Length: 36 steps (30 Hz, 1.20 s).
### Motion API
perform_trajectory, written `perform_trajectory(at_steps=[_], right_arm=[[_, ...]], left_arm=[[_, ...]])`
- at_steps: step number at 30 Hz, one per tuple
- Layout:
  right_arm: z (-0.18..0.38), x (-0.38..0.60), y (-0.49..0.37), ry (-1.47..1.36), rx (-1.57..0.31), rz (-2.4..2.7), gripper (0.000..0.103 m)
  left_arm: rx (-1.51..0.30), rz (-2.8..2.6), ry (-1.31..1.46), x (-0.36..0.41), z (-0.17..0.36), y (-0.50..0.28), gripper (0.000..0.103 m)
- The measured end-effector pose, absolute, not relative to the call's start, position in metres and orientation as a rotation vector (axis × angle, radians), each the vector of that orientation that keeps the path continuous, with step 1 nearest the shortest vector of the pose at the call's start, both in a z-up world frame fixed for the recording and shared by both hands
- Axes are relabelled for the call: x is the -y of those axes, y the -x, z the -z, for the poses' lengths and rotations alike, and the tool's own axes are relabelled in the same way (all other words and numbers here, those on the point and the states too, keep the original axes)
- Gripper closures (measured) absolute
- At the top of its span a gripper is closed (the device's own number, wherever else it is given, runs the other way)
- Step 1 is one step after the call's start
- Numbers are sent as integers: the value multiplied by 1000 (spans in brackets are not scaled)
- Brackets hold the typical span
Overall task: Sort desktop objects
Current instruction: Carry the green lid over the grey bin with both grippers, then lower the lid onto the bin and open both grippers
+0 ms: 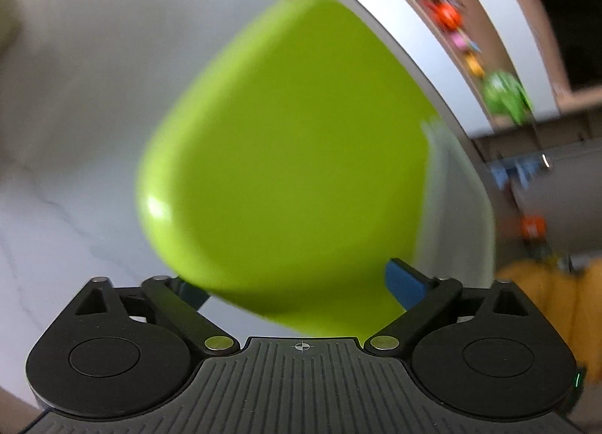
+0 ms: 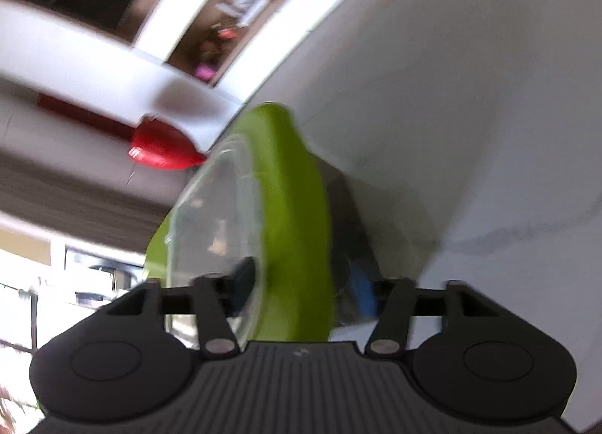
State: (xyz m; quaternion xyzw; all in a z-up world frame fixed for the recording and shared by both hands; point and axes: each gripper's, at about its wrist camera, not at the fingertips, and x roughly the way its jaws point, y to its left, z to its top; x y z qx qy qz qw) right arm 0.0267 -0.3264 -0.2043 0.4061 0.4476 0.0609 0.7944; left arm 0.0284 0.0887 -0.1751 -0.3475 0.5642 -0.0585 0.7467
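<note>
A lime-green box (image 1: 286, 155) with a clear lid (image 2: 210, 216) is tipped on its side above the white marble table (image 1: 75, 114). It fills the left wrist view bottom-first. My left gripper (image 1: 299, 287) spans it at its widest, and its blue pads (image 1: 404, 283) lie against the box's two sides. In the right wrist view the box (image 2: 297, 231) shows edge-on, lid to the left. My right gripper (image 2: 303, 283) straddles that edge, with one pad behind the lid and the blue pad (image 2: 363, 289) close to the green wall. Blur hides whether the blue pad touches.
Shelves (image 1: 462, 39) with small colourful toys run along the far side beyond the table's edge. A red object (image 2: 161, 150) lies past the table in the right wrist view. An orange-yellow cloth shape (image 1: 557, 302) sits low at the right of the left wrist view.
</note>
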Motion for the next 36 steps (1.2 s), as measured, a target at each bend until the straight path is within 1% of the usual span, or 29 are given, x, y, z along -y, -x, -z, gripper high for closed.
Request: perform_trajectory(at_steps=[2, 4, 6, 8, 10, 12, 15, 17, 19, 21, 22, 24, 25, 26, 28, 29, 30, 32, 35, 36], right_arm=[[201, 325, -32, -829, -953, -136, 58], [199, 328, -36, -811, -939, -123, 58], [198, 331, -38, -804, -923, -99, 66], [198, 334, -39, -813, -927, -86, 66], [199, 335, -37, -837, -953, -92, 60], [202, 333, -29, -871, -984, -117, 43], [208, 328, -18, -902, -1012, -131, 38], [213, 325, -13, -919, -1024, -116, 35], [218, 324, -8, -963, -1011, -107, 37], [218, 323, -5, -975, -990, -120, 49], [216, 322, -5, -968, -987, -122, 50], [213, 320, -6, -945, -996, -109, 49], [211, 319, -6, -934, -1008, -93, 47], [207, 319, -7, -918, -1020, -63, 40], [192, 319, -6, -881, -1032, 0, 39], [182, 319, -4, -871, -1029, 0, 33], [172, 320, -3, -861, -1025, 0, 24], [151, 317, 2, -853, -1011, -26, 13], [114, 298, 9, -788, -1019, -54, 12], [101, 288, 12, -751, -1022, -58, 7]], left_arm=[[-1241, 154, 746, -77, 176, -28, 6], [-1240, 164, 798, -77, 179, -26, 7], [-1242, 152, 800, -75, 178, -24, 7], [-1237, 135, 794, -79, 175, -19, 7], [-1205, 108, 841, -94, 169, -10, 7], [-1166, 62, 906, -115, 165, -2, 6], [-1113, -41, 958, -147, 164, 3, 3], [-1142, -94, 928, -156, 169, -2, 3], [-1173, -94, 886, -153, 173, -9, 3], [-1203, -69, 841, -145, 176, -15, 2], [-1218, -48, 823, -138, 175, -17, 2], [-1248, -16, 785, -124, 172, -18, 2], [-1261, -14, 762, -118, 169, -16, 3], [-1271, -14, 738, -113, 163, -15, 3], [-1267, -27, 683, -109, 143, -10, 3], [-1264, -32, 656, -106, 133, -9, 3], [-1266, -30, 627, -100, 122, -8, 3], [-1302, -20, 541, -81, 100, -5, 3], [-1332, 11, 394, -47, 61, 1, 2], [-1331, 24, 348, -36, 45, 6, 0]])
